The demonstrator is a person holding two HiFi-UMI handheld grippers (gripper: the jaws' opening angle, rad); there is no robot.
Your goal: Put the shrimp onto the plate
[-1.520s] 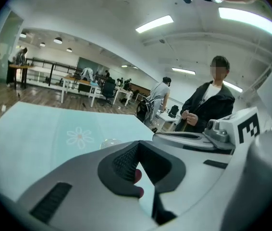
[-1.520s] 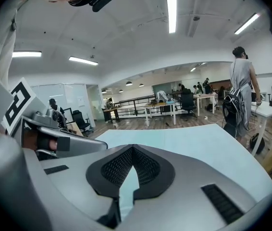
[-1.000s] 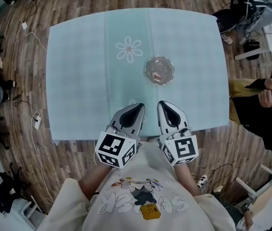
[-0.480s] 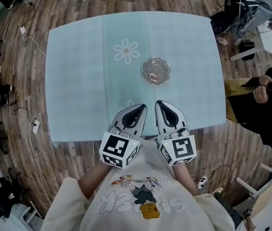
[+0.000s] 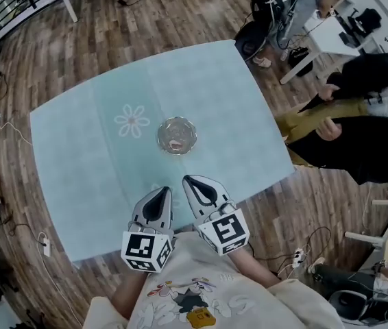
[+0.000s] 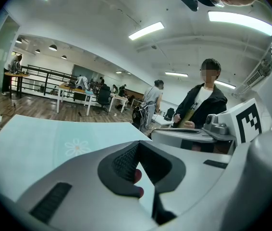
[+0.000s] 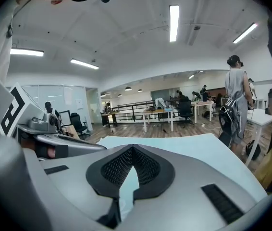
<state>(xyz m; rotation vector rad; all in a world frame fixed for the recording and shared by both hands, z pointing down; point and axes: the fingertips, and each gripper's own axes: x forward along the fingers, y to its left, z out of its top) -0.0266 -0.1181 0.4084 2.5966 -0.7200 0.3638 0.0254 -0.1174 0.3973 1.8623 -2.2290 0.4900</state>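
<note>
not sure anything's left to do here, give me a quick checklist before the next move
1. Shrimp on plate: ok, a pinkish piece, apparently the shrimp, lies in the glass plate.
2. Left claw empty: cannot tell, jaws meet at the tips, small red spots by one pad.
3. Right claw empty: ok, jaws together, nothing between.
4. Claws apart from plate: ok, both at the table's near edge.
5. Plate well inside table edges: ok.

Left gripper (image 5: 161, 194), right gripper (image 5: 192, 182) side by side, fingers (image 7: 119, 165) together.
</note>
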